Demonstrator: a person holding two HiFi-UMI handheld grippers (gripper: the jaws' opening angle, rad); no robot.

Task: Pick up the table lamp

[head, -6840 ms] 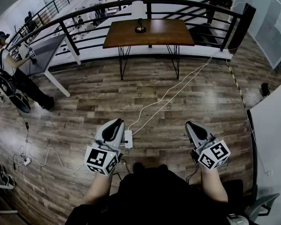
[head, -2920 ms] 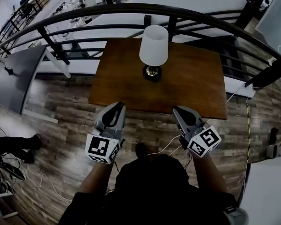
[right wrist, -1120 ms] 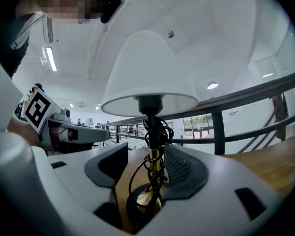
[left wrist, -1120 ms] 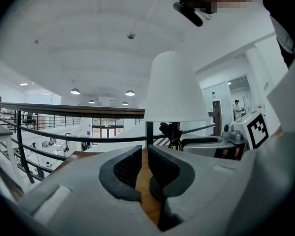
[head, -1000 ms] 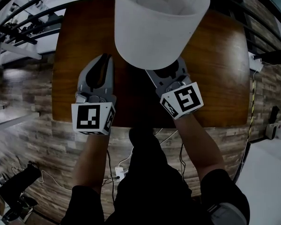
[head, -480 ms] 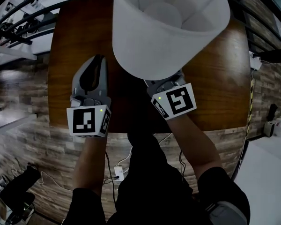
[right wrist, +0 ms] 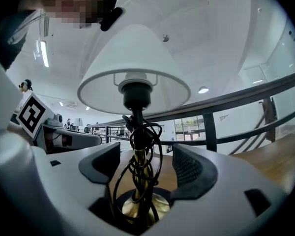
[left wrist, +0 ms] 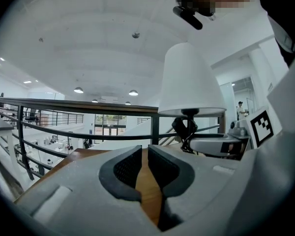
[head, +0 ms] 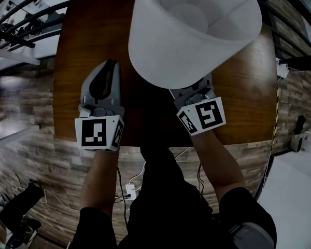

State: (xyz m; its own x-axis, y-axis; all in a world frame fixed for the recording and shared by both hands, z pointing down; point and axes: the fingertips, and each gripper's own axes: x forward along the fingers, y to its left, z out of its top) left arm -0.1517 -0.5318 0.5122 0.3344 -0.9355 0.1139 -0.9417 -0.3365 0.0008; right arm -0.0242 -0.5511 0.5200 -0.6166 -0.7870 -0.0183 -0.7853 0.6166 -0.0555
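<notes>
Right gripper jaws were opening around the table lamp stem, pads clear; left gripper hovered closed and empty over the table.

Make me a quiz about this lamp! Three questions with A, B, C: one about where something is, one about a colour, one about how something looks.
1. Where is the table lamp's brass stem?
A between the jaws of the right gripper
B lying on the floor
C inside a box

2. What colour is the cone-shaped lampshade?
A red
B white
C green

3. How is the black cord?
A stretched out straight
B cut in two
C wound round the stem

Answers:
1 A: the right gripper view shows the stem between its jaws, which are opening and not pressing it.
2 B: it is plain white in the head view.
3 C: it loops round the stem.
</notes>
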